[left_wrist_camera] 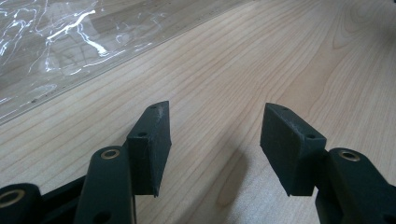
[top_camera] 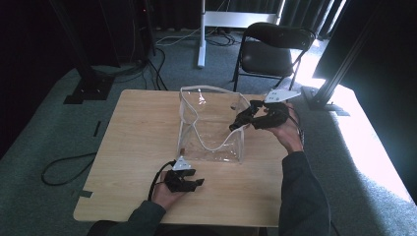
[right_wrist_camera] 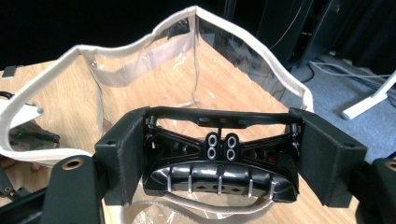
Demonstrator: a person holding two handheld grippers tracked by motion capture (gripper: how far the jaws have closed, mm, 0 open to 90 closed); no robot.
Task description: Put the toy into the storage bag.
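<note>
Wood-grain table (top_camera: pixel 133 147) carries the whole setup, with a clear bag (top_camera: pixel 211 132) standing open near its middle.

Left side: the left gripper (top_camera: pixel 196 183) rests low over the table near the front edge, just in front of the bag's near wall. Its jaws stand wide apart with nothing between them; in the left gripper view, bare wood shows in the gap and the pads (left_wrist_camera: pixel 152 140) touch no object. The bag's clear plastic lies at the upper left of that view, apart from the jaws. The left hand (top_camera: pixel 164 194) grips the body from behind, the forearm entering from the bottom edge, and the gripper points to the right along the table.

Centre: the bag has a white-trimmed rim (right_wrist_camera: pixel 93 49), which sags on the near side. Its mouth faces up.

Right side: the right gripper (top_camera: pixel 237 123) is held above the bag's right rim, pointing left and downward toward the mouth. Its jaws are spread wide and clamp a black clip (right_wrist_camera: pixel 219 156) across its full width, one pad on each end. The clip hangs over the open bag, above the rim trim. The right hand (top_camera: pixel 287 132) holds the gripper raised, the sleeved forearm running up the table's right edge.
</note>
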